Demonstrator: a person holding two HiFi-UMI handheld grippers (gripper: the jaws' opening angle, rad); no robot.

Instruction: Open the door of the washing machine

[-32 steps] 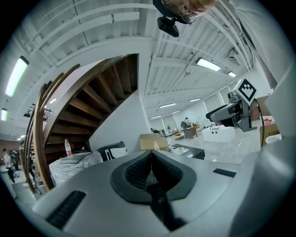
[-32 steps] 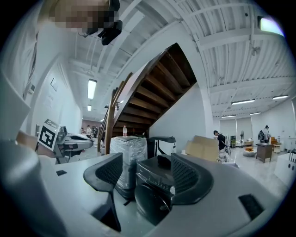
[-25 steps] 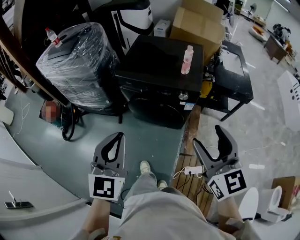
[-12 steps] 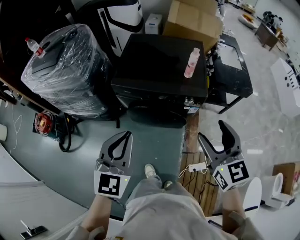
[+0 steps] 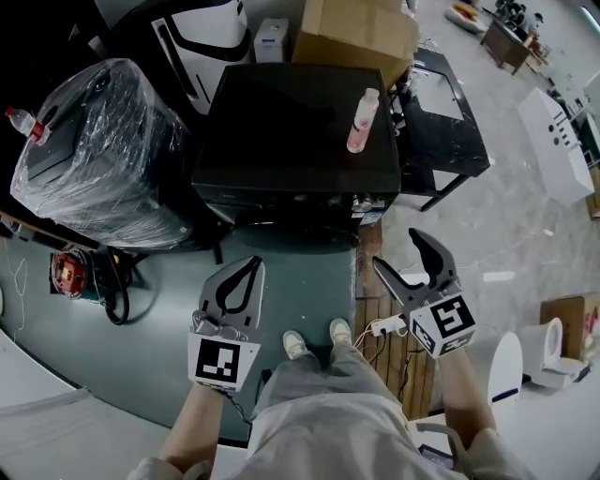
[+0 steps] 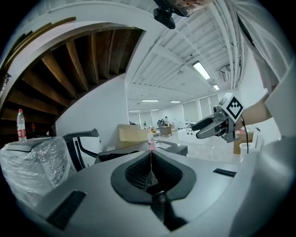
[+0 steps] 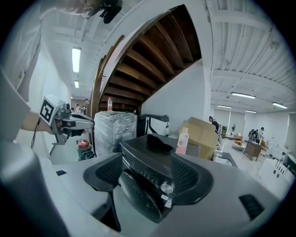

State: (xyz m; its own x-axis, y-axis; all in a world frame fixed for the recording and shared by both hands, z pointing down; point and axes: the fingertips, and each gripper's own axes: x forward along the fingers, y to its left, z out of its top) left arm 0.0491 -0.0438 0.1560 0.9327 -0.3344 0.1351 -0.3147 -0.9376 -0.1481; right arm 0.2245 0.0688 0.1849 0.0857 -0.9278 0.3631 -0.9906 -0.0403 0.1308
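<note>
Our right gripper [image 5: 401, 255] gaped; the left gripper [image 5: 246, 267] was pressed shut. We judged the washing machine door [image 5: 292, 240] needed hooking squarely.

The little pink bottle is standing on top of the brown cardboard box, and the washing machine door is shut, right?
Not quite. The small pink plastic bottle stands upright on the flat top of the black washing machine, not on the brown cardboard box behind it; the head view shows this. The machine's round dark door is shut, as you said.
</note>
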